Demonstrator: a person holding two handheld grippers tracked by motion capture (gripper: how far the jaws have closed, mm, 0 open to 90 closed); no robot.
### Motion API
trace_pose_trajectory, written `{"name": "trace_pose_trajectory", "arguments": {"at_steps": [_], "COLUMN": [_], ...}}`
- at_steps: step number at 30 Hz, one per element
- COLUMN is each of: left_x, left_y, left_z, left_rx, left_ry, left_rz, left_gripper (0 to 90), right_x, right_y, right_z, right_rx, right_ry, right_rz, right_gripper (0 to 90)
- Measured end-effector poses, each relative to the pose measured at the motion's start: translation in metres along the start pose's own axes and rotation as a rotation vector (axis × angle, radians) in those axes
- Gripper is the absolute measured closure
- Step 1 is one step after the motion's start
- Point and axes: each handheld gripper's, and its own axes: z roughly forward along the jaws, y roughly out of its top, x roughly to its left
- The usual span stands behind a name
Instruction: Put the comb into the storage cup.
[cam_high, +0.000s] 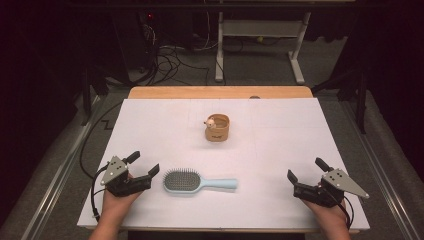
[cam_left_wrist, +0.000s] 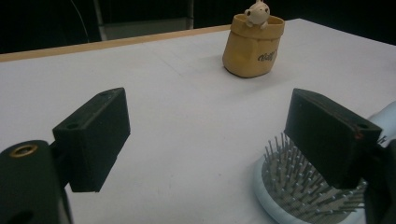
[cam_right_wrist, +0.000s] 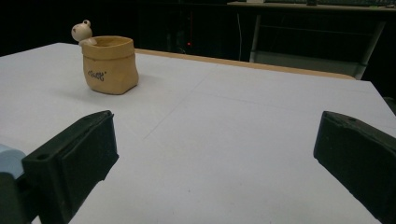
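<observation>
**Q:** Closest to the camera, what is there?

**A:** Two forearms enter from the bottom edge of the high view, each hand holding a black two-jaw gripper low over the tabletop (cam_high: 150, 125). That tabletop, covered in white with a strip of pale wood along its far edge, is the largest thing in the scene.

**Q:** How do the grippers stand?

**A:** The left gripper (cam_high: 146, 164) sits at the near left, its jaws apart with nothing between them. In the left gripper view, one jaw hangs just above the bristled head of the hairbrush (cam_left_wrist: 299, 186), and I cannot tell whether it touches it. The right gripper (cam_high: 307, 169) sits at the near right, well apart from the brush. Its jaws are also spread wide around bare white surface.

**Q:** Where is the hairbrush?

**A:** It lies flat between the two grippers, near the front of the tabletop and much closer to the left one. It is pale blue, bristles up, with the oval head toward the left gripper and the handle pointing toward the right.

**Q:** Anything else on the tabletop?

**A:** A small tan pot (cam_high: 217, 128) shaped like a soft sack stands upright farther back, near the middle, well apart from the brush. A tiny pale animal figure (cam_high: 211, 121) perches on its rim.
</observation>
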Motion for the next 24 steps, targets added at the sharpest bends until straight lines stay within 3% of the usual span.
{"name": "trace_pose_trajectory", "arguments": {"at_steps": [5, 12, 17, 24], "left_x": [-0.002, -0.002, -0.007, -0.022], "left_y": [0.000, 0.001, 0.000, 0.006], "left_z": [0.000, -0.001, 0.001, 0.000], "left_rx": [-0.004, 0.006, 0.008, 0.020], "left_ry": [0.002, -0.004, -0.102, -0.162], "left_rz": [0.014, 0.011, 0.019, 0.030], "left_gripper": [22.0, 40.9, 57.9, 82.7], "right_x": [0.000, -0.001, -0.001, -0.001], "right_y": [0.000, 0.000, 0.000, 0.001], "right_z": [0.000, 0.000, -0.001, -0.001], "right_rx": [0.001, 0.001, -0.001, -0.002], "right_ry": [0.001, 0.002, -0.003, -0.007], "right_rz": [0.000, 0.001, 0.002, 0.005], "right_gripper": [0.7, 0.7, 0.8, 0.8]}}
